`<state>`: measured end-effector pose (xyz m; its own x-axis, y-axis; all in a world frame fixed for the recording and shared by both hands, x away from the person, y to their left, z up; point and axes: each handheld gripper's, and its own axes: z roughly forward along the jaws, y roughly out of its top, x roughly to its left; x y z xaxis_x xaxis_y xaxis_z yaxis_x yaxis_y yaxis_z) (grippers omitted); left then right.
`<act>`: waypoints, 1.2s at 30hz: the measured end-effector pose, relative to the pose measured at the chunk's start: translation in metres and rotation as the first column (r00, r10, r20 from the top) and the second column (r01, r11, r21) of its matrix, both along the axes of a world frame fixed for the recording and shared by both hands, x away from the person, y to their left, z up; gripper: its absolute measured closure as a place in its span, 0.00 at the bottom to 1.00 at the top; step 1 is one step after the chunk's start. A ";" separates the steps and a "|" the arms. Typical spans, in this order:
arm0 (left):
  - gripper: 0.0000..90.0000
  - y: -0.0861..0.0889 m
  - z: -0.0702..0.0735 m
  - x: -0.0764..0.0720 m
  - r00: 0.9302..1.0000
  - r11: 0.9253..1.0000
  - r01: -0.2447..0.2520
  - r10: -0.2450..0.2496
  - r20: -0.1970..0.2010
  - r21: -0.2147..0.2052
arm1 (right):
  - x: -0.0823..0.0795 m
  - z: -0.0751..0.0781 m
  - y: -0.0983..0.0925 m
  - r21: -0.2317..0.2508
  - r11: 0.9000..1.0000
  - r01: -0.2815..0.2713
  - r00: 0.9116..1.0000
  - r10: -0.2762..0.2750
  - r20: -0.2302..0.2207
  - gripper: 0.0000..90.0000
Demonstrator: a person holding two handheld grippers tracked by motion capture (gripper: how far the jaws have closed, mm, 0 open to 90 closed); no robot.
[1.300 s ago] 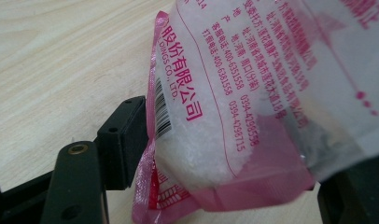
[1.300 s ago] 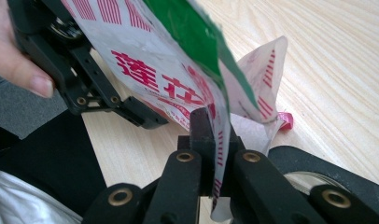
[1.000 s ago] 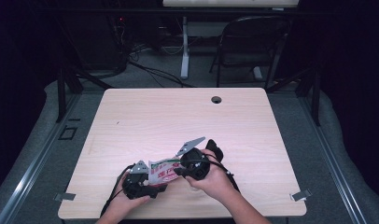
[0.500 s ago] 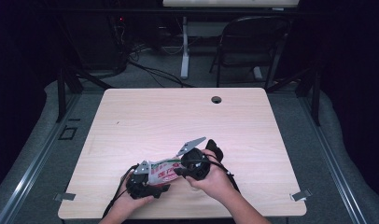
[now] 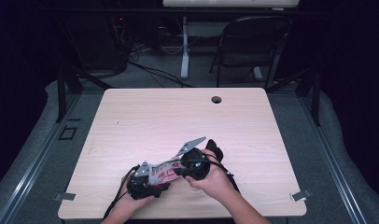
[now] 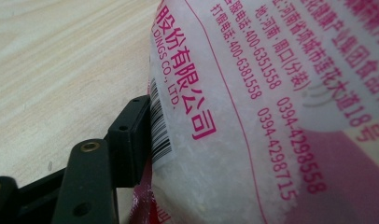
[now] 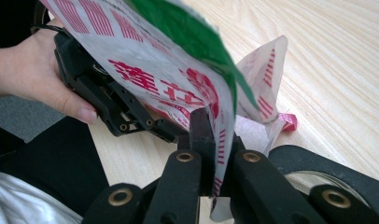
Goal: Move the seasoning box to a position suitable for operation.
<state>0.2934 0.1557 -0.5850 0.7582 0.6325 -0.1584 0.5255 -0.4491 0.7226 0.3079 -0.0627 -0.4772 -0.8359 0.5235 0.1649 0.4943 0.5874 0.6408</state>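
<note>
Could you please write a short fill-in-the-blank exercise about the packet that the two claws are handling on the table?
1. The right claw is shut on the edge of the ____.
2. The left claw is at the packet's other end, and its jaws have just been ____ around it.
3. The printing on the packet's white film is mostly ____.
4. The wooden table has a small round ____ near its far edge.

Missing words: packet; closing; red; hole
</note>
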 end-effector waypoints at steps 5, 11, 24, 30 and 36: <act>0.46 0.000 -0.003 -0.001 0.999 1.000 0.005 -0.004 0.033 -0.007 | 0.000 0.000 0.000 0.000 1.000 0.000 1.000 0.000 -0.003 1.00; 0.51 0.000 -0.003 -0.001 0.999 1.000 0.003 -0.003 0.037 -0.002 | 0.001 0.001 0.000 -0.006 1.000 -0.008 1.000 0.008 -0.001 1.00; 0.57 -0.001 -0.003 -0.003 0.998 1.000 -0.009 0.008 0.056 0.018 | 0.001 0.001 0.000 0.002 1.000 -0.009 1.000 0.009 -0.004 1.00; 0.60 -0.002 -0.003 -0.003 0.997 0.999 -0.015 0.013 0.070 0.028 | 0.001 0.001 0.000 0.010 1.000 -0.006 1.000 0.006 -0.005 1.00; 0.61 -0.003 -0.002 -0.004 0.997 0.999 -0.017 0.015 0.076 0.037 | 0.001 0.000 0.000 0.018 1.000 0.002 1.000 -0.001 -0.006 1.00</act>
